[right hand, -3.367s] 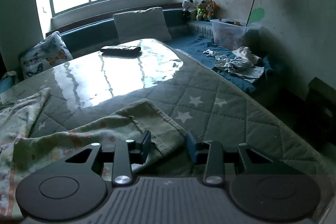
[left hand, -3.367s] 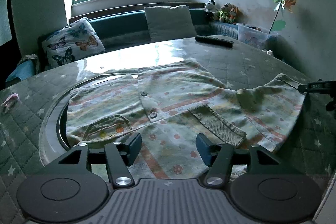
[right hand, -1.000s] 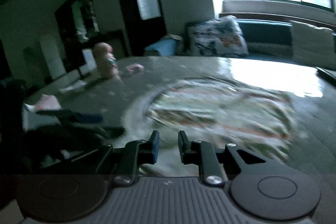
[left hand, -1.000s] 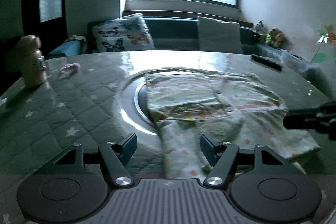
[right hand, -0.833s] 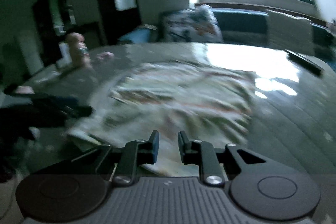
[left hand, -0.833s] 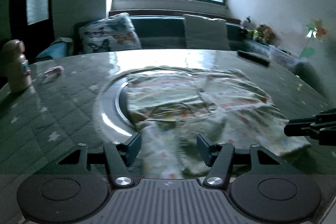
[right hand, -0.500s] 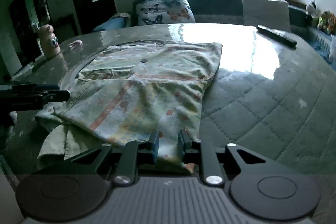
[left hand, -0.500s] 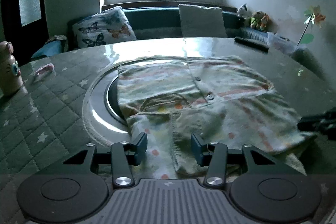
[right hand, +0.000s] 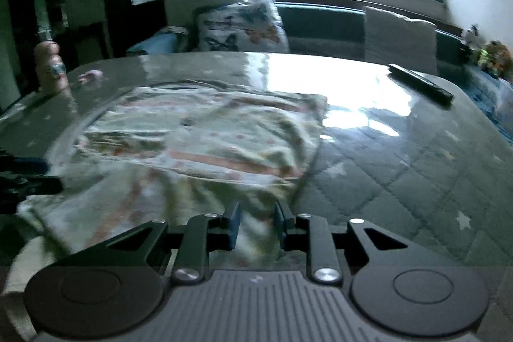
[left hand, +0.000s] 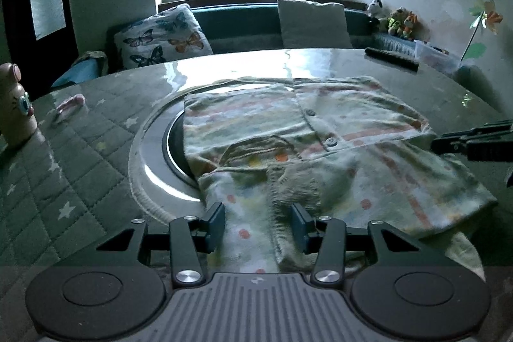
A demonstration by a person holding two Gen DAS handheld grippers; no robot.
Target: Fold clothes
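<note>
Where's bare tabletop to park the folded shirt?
Free: quilted cover right of the shirt, short of the remote; the glossy strip beyond the shirt. Left side is tighter, with the pink bottle and pink clip. Centre is taken.

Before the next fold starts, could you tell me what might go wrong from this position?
1. The left gripper straddles the shirt's near hem with its jaws apart; closing there could bunch the folded-in sleeve and spoil the fold.
2. The right gripper is opening over the hem, so that side could slump unevenly.
3. The tabletop looks glossy, so the shirt may slide when pulled.
</note>
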